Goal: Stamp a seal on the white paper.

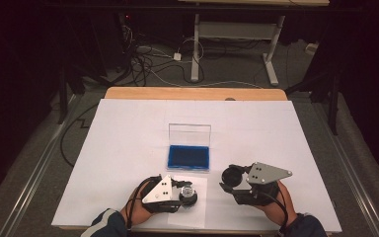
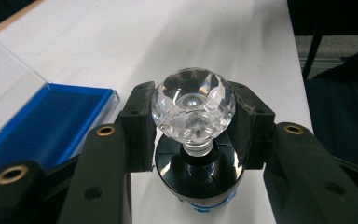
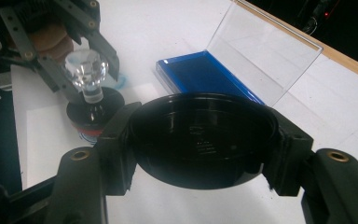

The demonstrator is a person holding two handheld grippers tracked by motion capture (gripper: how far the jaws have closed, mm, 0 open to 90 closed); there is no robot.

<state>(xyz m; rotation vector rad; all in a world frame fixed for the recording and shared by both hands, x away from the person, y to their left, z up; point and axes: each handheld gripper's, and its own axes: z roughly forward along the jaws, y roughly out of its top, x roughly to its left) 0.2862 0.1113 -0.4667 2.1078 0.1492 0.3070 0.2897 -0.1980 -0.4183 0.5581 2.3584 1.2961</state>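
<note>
A faceted clear crystal ball (image 2: 193, 109) stands on a short stem on a round black base (image 2: 196, 179). My left gripper (image 1: 184, 193) is shut on the ball, one pad against each side. The same ball (image 3: 86, 69) and base (image 3: 94, 112) appear at the upper left of the right gripper view. My right gripper (image 1: 232, 178) is shut on a shallow round black lid (image 3: 203, 135), held hollow side up, to the right of the ball. An open box with a blue tray (image 1: 189, 157) and an upright clear lid (image 1: 190, 133) lies just beyond both grippers.
A white sheet (image 1: 128, 148) covers the wooden table (image 1: 192, 93). A smaller white paper (image 1: 200, 210) lies under the black base near the front edge. Cables and a desk frame (image 1: 237, 34) are on the floor behind.
</note>
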